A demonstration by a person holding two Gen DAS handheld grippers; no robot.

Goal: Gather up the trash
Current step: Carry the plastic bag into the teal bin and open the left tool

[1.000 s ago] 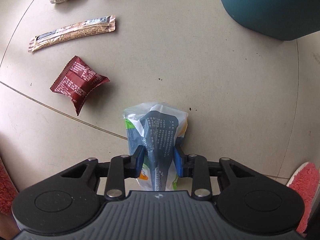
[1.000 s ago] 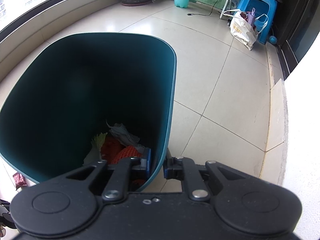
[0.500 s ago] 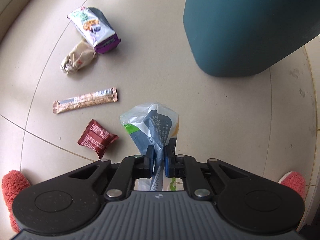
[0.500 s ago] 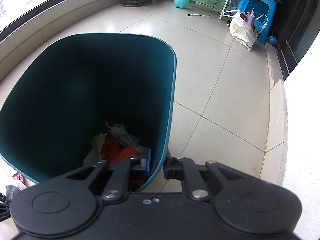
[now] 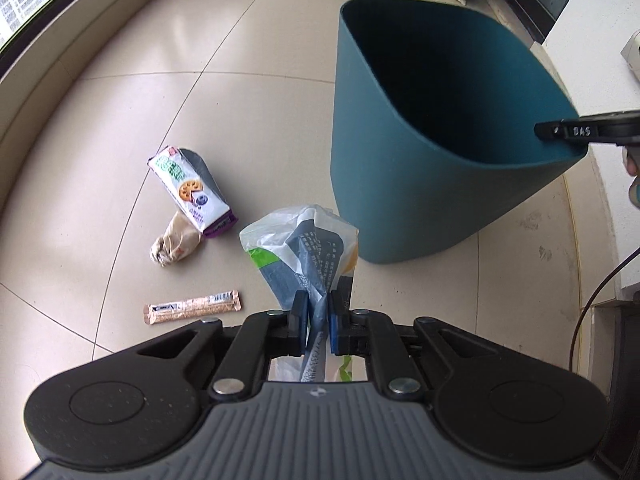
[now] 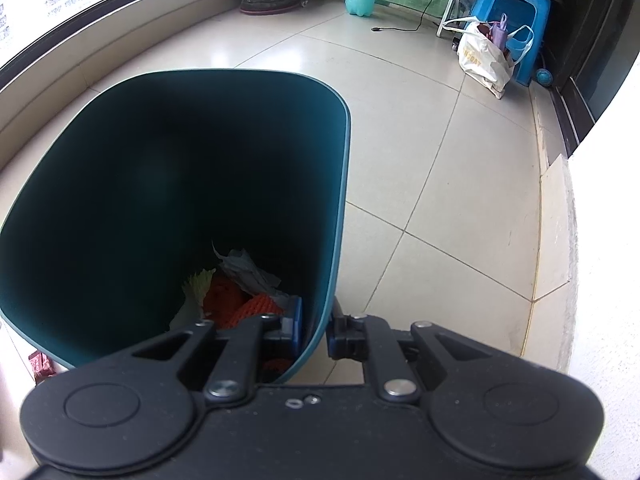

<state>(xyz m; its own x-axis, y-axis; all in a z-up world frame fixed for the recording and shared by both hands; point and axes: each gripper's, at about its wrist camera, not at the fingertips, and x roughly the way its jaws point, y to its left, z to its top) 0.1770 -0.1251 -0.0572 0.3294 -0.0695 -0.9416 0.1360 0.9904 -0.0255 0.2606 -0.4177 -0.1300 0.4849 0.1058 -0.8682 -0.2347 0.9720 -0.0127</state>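
Left hand-held gripper (image 5: 318,316): pinches the crinkly plastic bag (image 5: 300,240), now lifted off the floor toward the bin.
Right hand-held gripper (image 6: 316,326): clamped on the rim, unmoved.
Bin (image 5: 420,184): smooth teal plastic, tilted.
Biscuit packet (image 5: 188,190): glossy, still on floor.
Stick wrapper (image 5: 192,307): flat foil.

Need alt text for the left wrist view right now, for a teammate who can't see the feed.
The left gripper has its jaws shut on a crumpled plastic snack bag, held above the tile floor beside the teal bin. A biscuit packet, paper wad and stick wrapper lie left.
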